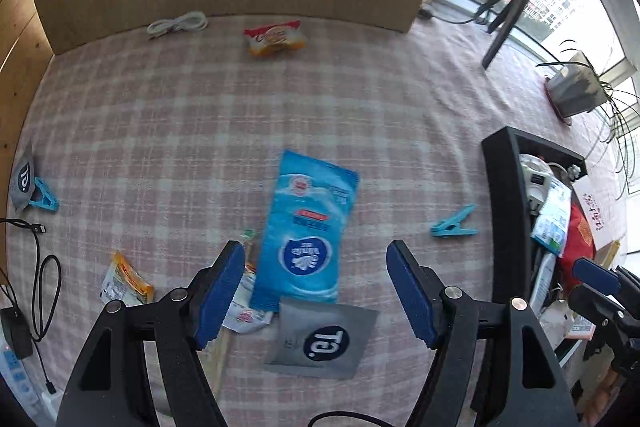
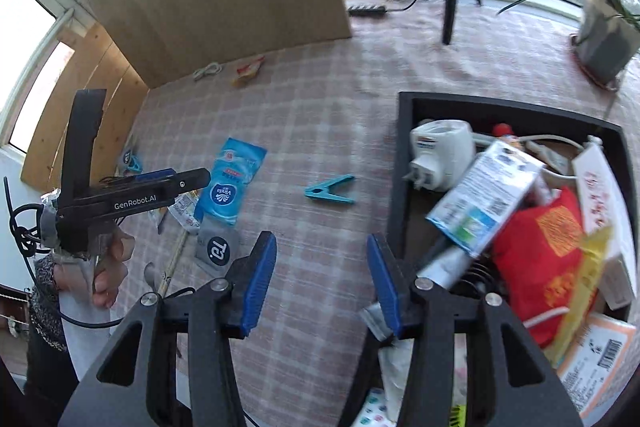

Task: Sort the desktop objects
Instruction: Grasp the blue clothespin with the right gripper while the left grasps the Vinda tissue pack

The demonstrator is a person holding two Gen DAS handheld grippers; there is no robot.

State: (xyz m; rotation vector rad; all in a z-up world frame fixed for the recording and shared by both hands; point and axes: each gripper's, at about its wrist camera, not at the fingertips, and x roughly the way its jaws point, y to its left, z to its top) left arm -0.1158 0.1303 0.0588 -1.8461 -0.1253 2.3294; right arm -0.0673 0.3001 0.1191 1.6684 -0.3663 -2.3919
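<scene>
Several items already fill the black bin (image 2: 404, 163); packets and clips remain on the worktop (image 1: 200, 131), left gripper (image 1: 316, 291) and right gripper (image 2: 322, 275) jaws both open, empty.

"GenRobot.AI" stood in white on the black body of the left gripper (image 2: 152, 175), "Vinda" showed on the round emblem of the blue tissue pack (image 2: 229, 187), and the grey sachet (image 2: 218, 247) carried a dark roundel reading "T9."
</scene>
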